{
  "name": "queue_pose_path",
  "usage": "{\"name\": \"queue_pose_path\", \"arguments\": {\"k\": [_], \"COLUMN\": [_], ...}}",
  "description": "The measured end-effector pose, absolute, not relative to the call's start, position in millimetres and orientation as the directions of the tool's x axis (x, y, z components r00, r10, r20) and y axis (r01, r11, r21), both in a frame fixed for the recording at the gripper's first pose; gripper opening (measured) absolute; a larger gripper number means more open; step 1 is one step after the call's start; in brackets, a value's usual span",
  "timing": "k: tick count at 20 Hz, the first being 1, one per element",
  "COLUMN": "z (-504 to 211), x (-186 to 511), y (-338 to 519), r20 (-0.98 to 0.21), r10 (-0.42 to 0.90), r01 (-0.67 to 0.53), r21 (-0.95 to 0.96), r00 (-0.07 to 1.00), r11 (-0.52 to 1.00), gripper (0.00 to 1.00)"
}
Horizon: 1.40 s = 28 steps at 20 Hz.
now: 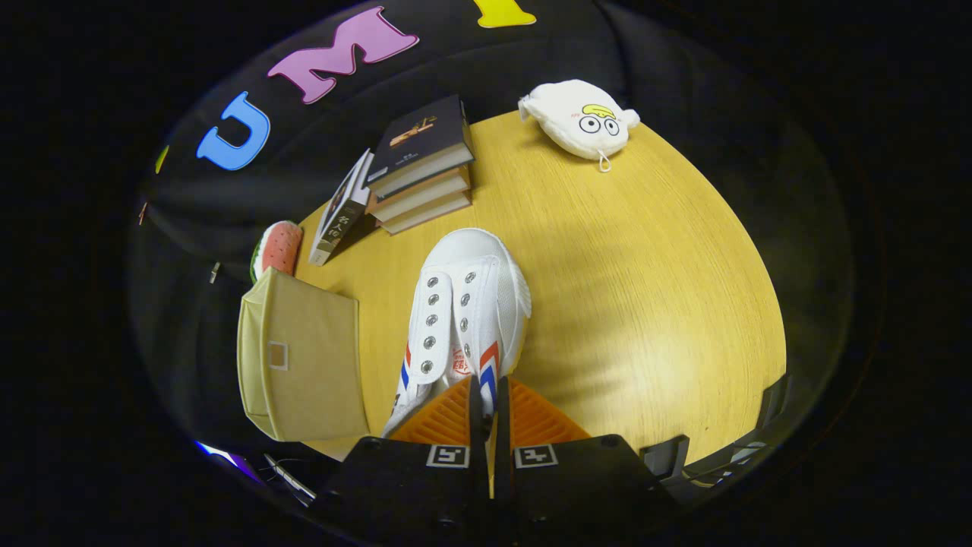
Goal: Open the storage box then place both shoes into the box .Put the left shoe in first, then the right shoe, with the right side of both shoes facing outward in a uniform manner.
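White canvas sneaker (pixel 467 304) with metal eyelets and red-and-blue side stripes lies on the yellow wood-grain round table (pixel 645 304), toe pointing away from us. We see our gripper (pixel 486 403) nearly closed at the shoe's heel end; whether the fingers actually pinch it, we cannot tell. Just left of the shoe: beige fabric storage box (pixel 304 357), lid shut. Beyond: stacked dark-covered books (pixel 421 163), a soft white plush toy (pixel 581 118).

Table (pixel 645 289): wood grain, smooth, slight sheen. Shoe (pixel 463 319): white canvas, metal eyelets, smooth rubber toe. Box (pixel 304 357): matt beige cloth. Books (pixel 421 163): glossy covers, paper edges. Plush (pixel 577 118): soft white cloth. Gripper (pixel 490 410) pads: ribbed, nipping the shoe's edge
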<state>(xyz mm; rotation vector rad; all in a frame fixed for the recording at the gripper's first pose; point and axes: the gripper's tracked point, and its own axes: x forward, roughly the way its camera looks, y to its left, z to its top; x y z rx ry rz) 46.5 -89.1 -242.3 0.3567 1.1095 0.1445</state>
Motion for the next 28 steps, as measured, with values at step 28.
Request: {"name": "queue_pose_path", "arguments": {"k": [28], "z": [-165], "x": [30], "y": [208], "r20": [-0.795], "r10": [0.430], "r01": [-0.107], "r21": [0.428], "r00": [0.427], "r11": [0.897], "gripper": [0.11]}}
